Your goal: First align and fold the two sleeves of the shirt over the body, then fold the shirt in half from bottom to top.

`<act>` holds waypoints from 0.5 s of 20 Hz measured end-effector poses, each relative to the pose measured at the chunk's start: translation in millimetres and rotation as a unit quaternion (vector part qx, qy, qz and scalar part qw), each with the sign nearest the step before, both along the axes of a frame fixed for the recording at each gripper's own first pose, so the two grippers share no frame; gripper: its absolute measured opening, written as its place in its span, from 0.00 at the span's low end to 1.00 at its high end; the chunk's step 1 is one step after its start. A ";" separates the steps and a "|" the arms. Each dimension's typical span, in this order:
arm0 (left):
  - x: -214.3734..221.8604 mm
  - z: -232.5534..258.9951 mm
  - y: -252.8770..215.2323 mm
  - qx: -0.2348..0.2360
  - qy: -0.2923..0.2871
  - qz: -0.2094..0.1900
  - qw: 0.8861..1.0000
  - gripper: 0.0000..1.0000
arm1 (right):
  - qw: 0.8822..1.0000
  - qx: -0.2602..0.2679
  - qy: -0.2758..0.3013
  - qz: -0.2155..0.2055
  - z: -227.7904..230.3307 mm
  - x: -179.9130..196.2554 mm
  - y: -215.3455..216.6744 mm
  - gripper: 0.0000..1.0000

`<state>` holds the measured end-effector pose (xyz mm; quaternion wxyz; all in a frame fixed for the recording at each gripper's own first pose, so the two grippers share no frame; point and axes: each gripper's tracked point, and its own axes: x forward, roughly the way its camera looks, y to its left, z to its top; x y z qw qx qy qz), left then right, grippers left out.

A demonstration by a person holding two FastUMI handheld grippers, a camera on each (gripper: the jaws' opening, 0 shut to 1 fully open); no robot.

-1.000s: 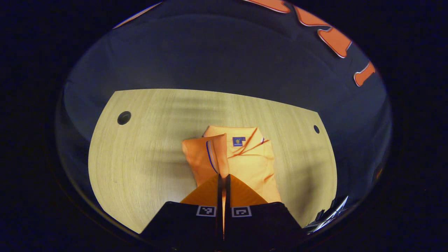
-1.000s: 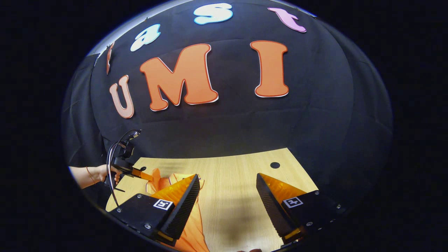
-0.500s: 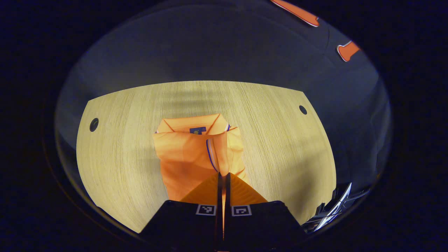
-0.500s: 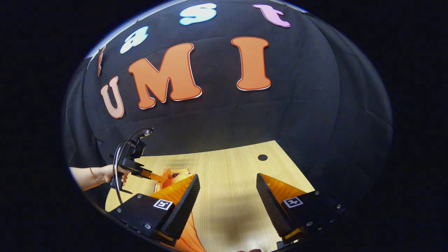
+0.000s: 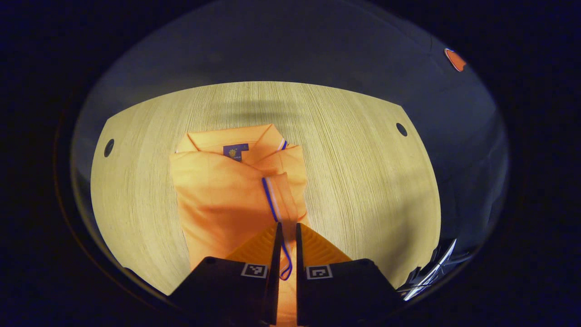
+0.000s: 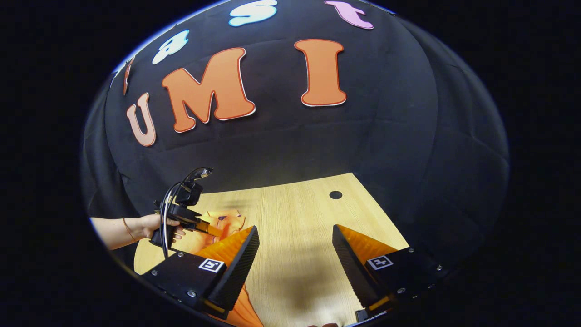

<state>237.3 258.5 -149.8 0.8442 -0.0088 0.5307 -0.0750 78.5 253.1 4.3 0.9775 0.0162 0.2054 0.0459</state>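
Note:
An orange shirt (image 5: 218,195) lies on the wooden table (image 5: 363,181), collar at the far end, its left side folded over the body. The right sleeve (image 5: 283,200), with a blue-trimmed cuff, lies folded over the body. My left gripper (image 5: 287,225) hovers at that cuff with its fingers slightly parted and the cuff's blue trim hanging loose in the gap. In the right gripper view the shirt (image 6: 227,220) shows at the left, with a hand holding the left gripper (image 6: 190,218) over it. My right gripper (image 6: 295,229) is wide open above bare table, holding nothing.
The table has round cable holes near its far corners (image 5: 401,129) (image 5: 109,147) (image 6: 336,195). A metal frame piece (image 5: 431,272) shows past the table's near right edge. Black cloth walls stand behind the table. The shirt's lower part (image 6: 240,311) reaches under my right gripper's left finger.
My left gripper carried the sleeve down over the shirt body and its fingers have parted a little. The right gripper stayed open and rose slightly.

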 end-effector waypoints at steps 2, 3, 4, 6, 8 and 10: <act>0.2 2.0 -3.5 -0.017 -0.005 0.008 1.000 0.39 | 1.000 0.001 0.006 -0.001 -4.7 0.5 0.6 0.99; -2.4 1.9 -0.8 -0.015 -0.004 0.010 1.000 0.58 | 1.000 0.002 0.008 -0.002 -6.8 -1.2 1.0 0.99; -4.6 7.7 4.4 -0.010 -0.006 0.014 1.000 0.78 | 1.000 0.003 0.011 -0.001 -8.7 -1.4 2.1 0.99; -4.4 11.8 17.4 0.008 -0.019 0.018 1.000 0.98 | 1.000 0.004 0.017 0.002 -11.6 -2.2 6.4 0.99; -6.6 28.4 26.2 0.013 -0.042 0.016 0.999 0.98 | 1.000 0.003 0.020 0.007 -13.4 -1.3 13.6 0.99; -12.7 43.5 35.8 0.008 -0.058 0.015 0.998 0.98 | 1.000 0.002 0.024 0.016 -15.0 0.6 24.1 0.99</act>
